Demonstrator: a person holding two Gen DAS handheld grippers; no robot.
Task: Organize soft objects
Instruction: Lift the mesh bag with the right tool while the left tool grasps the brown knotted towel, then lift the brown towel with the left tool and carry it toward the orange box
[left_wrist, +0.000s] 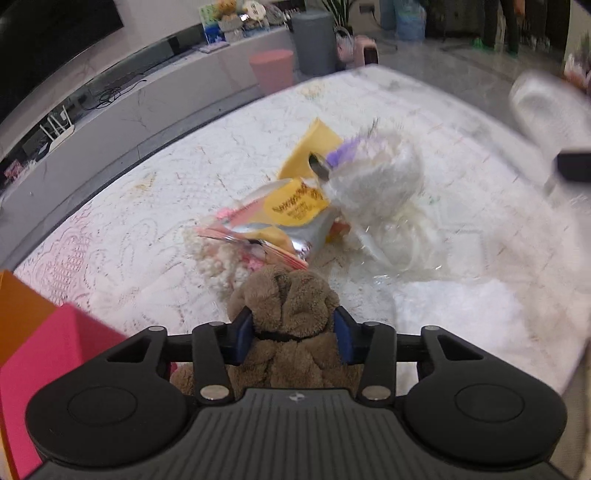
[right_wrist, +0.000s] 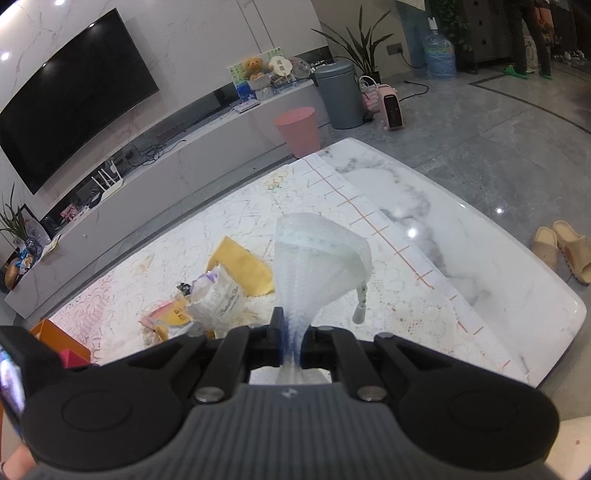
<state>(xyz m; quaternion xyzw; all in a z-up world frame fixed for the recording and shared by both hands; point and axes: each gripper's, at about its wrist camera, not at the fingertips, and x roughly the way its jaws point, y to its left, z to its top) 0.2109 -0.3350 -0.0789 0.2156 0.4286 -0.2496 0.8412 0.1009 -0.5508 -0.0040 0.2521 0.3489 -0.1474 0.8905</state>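
Sitting squeezed between left tongs (left_wrist: 293, 332), brown plush toy (left_wrist: 291, 299).

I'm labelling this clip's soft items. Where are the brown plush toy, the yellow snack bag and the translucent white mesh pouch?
brown plush toy (left_wrist: 291, 295): left wrist view, on its fuzzy head.
yellow snack bag (left_wrist: 295, 206): left wrist view, on its printed yellow front.
translucent white mesh pouch (right_wrist: 314, 258): right wrist view, on its flared upper body.

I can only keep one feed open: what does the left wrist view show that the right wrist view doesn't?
Left wrist only: the left gripper pinching a brown plush toy.

Right wrist only: the right gripper shut on a translucent white mesh pouch, plus beige slippers on the floor.

Both: the yellow and silver snack packet, the yellow cloth and the pink bin.
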